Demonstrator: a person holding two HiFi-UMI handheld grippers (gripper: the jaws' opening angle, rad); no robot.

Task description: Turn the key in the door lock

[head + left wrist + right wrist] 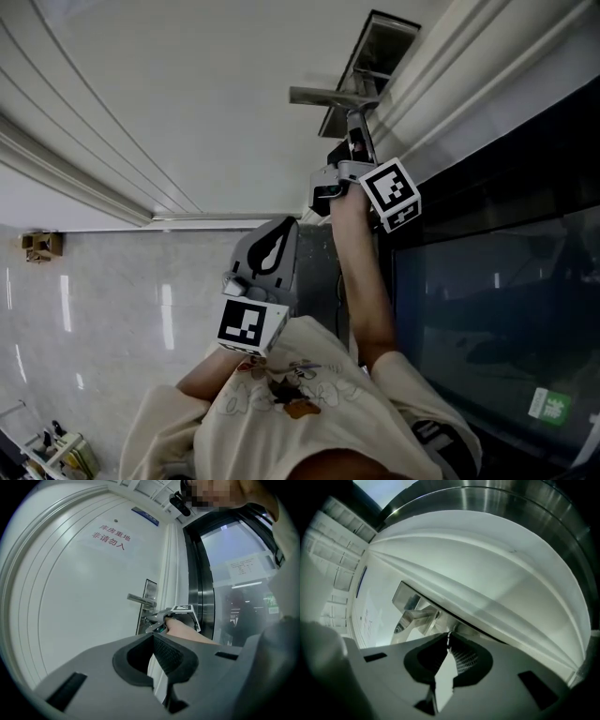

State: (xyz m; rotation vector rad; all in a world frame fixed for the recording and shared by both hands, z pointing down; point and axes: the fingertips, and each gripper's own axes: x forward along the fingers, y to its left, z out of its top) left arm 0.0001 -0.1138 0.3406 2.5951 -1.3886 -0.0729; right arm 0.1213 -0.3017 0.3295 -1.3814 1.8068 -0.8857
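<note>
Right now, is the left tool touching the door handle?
Apart. The left gripper view shows the left tool shut and held back, the door handle far beyond it.

Silver lock plate point(150, 588) with level lever handle point(140, 600) at the white door's point(84, 620) edge; the key point(449, 636), a thin pale sliver, is pinched in the right gripper point(449, 640) below the handle.
</note>
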